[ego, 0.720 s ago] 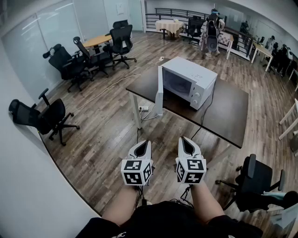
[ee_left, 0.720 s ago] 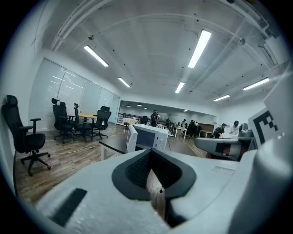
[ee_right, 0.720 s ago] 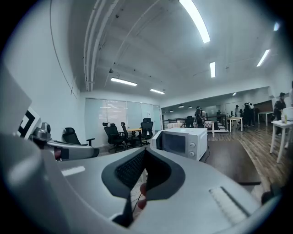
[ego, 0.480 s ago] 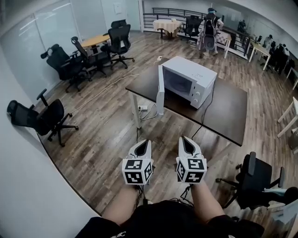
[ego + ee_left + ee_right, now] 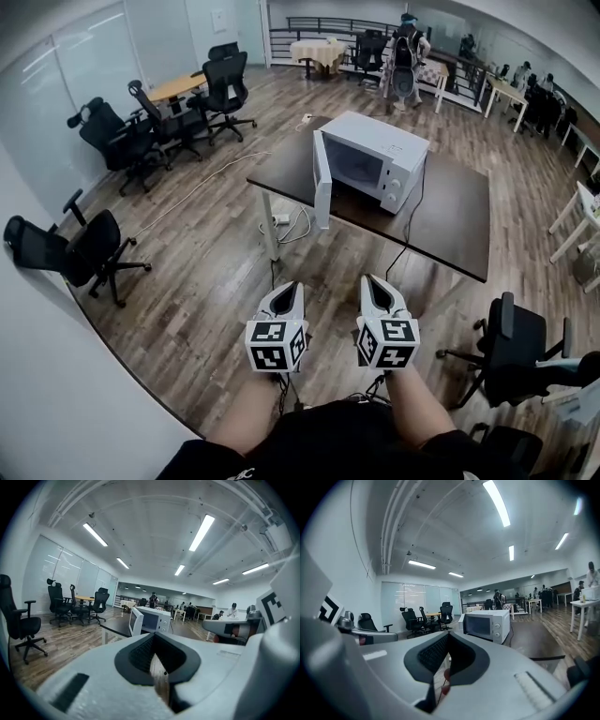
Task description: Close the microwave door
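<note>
Boxy white microwave (image 5: pixel 386 152), door (image 5: pixel 322 183) ajar — left gripper (image 5: pixel 292 289), right gripper (image 5: pixel 372 283) both closed, empty.

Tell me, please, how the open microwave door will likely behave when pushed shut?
The door looks like a stiff panel hinged at one edge, so it should probably swing rather than flex. The microwave merely stands on the smooth table, so a hard push might slide it.
</note>
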